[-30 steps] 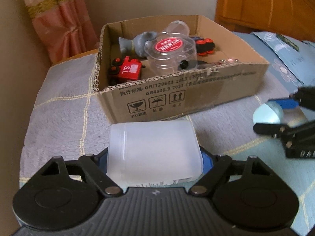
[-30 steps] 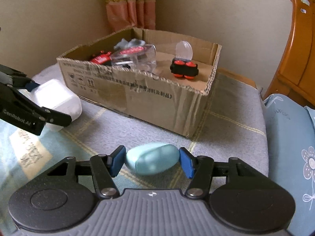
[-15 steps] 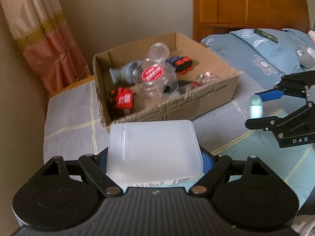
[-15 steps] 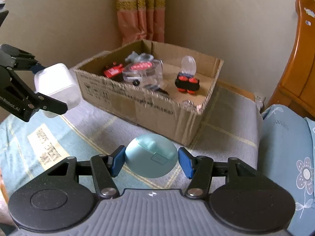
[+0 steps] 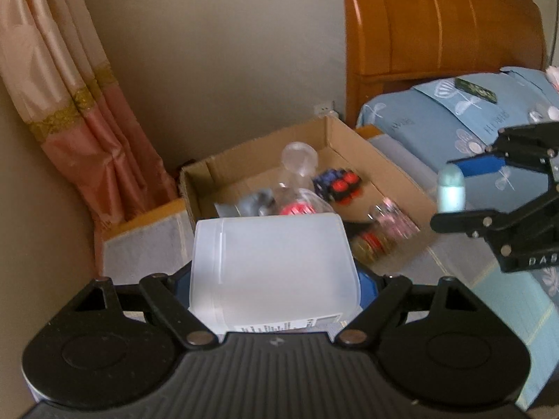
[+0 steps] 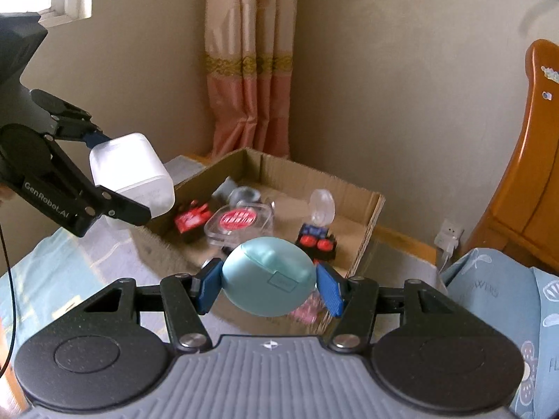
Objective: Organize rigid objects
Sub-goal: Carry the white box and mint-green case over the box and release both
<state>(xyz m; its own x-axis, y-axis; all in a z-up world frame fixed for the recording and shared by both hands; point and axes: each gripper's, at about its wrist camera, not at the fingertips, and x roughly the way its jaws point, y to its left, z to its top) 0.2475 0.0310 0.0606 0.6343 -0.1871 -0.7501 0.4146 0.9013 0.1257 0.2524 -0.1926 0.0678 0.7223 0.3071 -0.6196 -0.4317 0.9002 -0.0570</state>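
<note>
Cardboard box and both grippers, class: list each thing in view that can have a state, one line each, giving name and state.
Cardboard box: open-topped, partly filled with toys and clear containers.
Left gripper: shut on the white container, held in the air.
White container: gripped, lid on.
Right gripper: shut on the teal case, raised.
Teal case: gripped, lid closed.
Clear lidded tub: closed, resting inside the box.

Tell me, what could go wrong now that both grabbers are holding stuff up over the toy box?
1. The left gripper holds the smooth white container only by its sides, so it might slip.
2. The round teal case in the right gripper could roll out of the pads.
3. The cardboard box is already crowded; a drop could knock the clear jar.
</note>
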